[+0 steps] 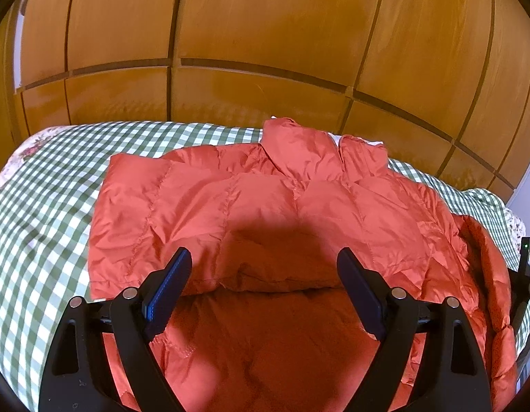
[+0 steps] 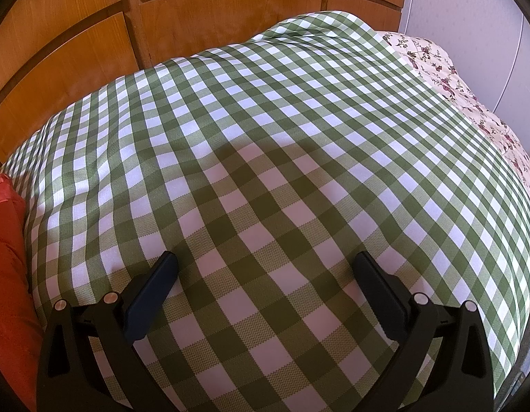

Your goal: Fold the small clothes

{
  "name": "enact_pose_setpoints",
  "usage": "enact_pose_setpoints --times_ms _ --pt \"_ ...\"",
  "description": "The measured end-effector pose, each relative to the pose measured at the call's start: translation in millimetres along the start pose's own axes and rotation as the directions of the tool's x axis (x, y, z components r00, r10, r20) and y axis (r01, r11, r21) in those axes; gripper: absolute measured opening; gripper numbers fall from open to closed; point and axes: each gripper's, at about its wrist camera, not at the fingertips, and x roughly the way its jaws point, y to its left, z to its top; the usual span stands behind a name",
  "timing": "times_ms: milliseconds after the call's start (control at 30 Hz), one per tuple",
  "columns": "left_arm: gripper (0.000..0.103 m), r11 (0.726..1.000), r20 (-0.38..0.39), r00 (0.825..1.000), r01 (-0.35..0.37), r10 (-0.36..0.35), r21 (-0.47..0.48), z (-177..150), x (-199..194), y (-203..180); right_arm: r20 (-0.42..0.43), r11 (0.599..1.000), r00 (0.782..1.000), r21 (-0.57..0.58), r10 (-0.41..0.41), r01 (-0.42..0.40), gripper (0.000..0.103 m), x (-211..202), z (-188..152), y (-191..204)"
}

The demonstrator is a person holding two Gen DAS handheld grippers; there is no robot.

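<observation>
An orange-red quilted puffer jacket (image 1: 265,199) lies spread on a green-and-white checked cloth (image 1: 42,206), its collar at the far side and one sleeve folded across the front. My left gripper (image 1: 264,257) hovers just above the jacket's near part, jaws wide open and empty. In the right wrist view my right gripper (image 2: 265,261) is open and empty above the bare checked cloth (image 2: 282,137). The jacket's edge (image 2: 7,257) shows at the far left of that view. The right gripper's body (image 1: 527,267) shows at the right edge of the left wrist view.
The cloth covers a bed with a floral bedspread (image 2: 471,96) showing at its right edge. Wooden wardrobe panels (image 1: 265,34) stand close behind the bed. A pale wall (image 2: 471,17) is at the right.
</observation>
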Motion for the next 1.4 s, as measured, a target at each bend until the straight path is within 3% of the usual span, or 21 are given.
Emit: enact_pose_setpoints --times_ms 1400 --pt "0.086 1.0 0.003 1.0 -0.002 0.002 0.015 -1.6 -6.9 -12.2 0.0 1.0 1.0 0.0 0.001 -0.001 0.101 -0.2 0.3 -0.3"
